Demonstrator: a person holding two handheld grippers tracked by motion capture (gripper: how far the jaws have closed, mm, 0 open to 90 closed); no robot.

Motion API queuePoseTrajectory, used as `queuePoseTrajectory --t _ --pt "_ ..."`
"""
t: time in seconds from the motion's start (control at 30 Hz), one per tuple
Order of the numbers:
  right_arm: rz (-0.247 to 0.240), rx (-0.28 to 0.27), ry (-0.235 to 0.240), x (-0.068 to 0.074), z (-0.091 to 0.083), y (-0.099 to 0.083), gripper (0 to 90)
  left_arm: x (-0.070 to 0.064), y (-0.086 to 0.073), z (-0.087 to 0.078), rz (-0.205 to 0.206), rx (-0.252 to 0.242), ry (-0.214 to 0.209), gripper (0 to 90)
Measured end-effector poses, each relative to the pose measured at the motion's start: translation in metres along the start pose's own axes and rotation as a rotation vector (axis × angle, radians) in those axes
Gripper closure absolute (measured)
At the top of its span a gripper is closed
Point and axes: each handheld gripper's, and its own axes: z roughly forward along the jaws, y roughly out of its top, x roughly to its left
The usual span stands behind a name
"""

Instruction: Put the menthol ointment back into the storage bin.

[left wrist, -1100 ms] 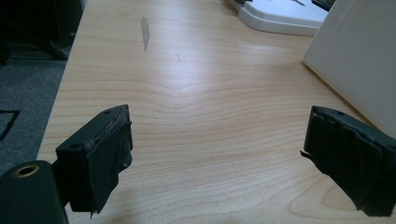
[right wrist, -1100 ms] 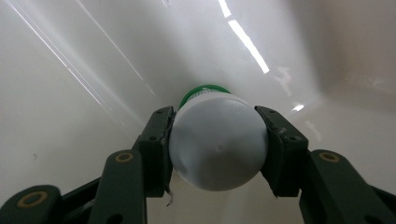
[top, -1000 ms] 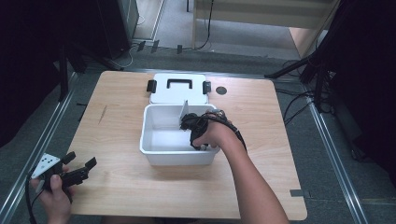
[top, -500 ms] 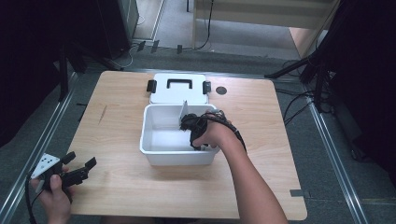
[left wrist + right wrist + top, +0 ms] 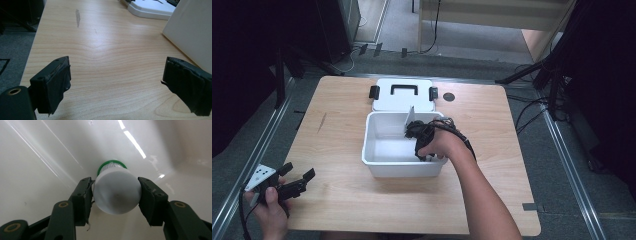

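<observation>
1. The right hand-held gripper has its jaws pressed on both sides of a small white bottle with a green-ringed end, held inside the white bin. The bottle's rounded end faces the camera, so the pads seem to bear on a smooth curved body; I judge it could squirt out or rotate if the squeeze slackens.
2. The bottle hangs close to the bin's glossy inner wall. A careless lift or tilt could knock it against the wall or the upright divider and twist it in the grasp.
3. The right hand reaches over the bin's rim; dragging on it could shift the bin across the surface towards the lid lying just behind.
4. The left hand-held gripper rests wide apart and empty near the surface's front left corner, well apart from the bin, so nothing steadies the bin.
</observation>
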Motion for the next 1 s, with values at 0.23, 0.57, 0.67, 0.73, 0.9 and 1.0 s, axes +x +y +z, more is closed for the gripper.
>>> queuePoseTrajectory --t 0.23,0.57,0.67,0.73,0.9,1.0 --pt "-0.007 -0.059 -0.034 0.001 -0.021 -0.004 38.0 0.0 0.0 0.0 0.001 -0.004 -0.001 8.6" --pt "0.002 -0.112 -0.024 -0.001 -0.055 -0.014 30.6 0.0 0.0 0.0 -0.001 -0.005 0.004 8.6" --pt "0.026 -0.136 -0.017 -0.003 -0.072 -0.02 27.2 0.0 0.0 0.0 0.001 -0.002 0.004 8.6" --pt "0.027 -0.147 -0.034 -0.005 -0.082 -0.024 25.0 0.0 0.0 0.0 -0.001 -0.003 0.003 8.6" --pt "0.066 -0.191 -0.045 -0.012 -0.102 -0.037 18.5 0.0 0.0 0.0 0.002 -0.001 0.004 8.6" --pt "0.092 -0.204 -0.055 -0.016 -0.11 -0.046 17.0 0.0 0.0 0.0 0.001 -0.001 0.004 8.6"
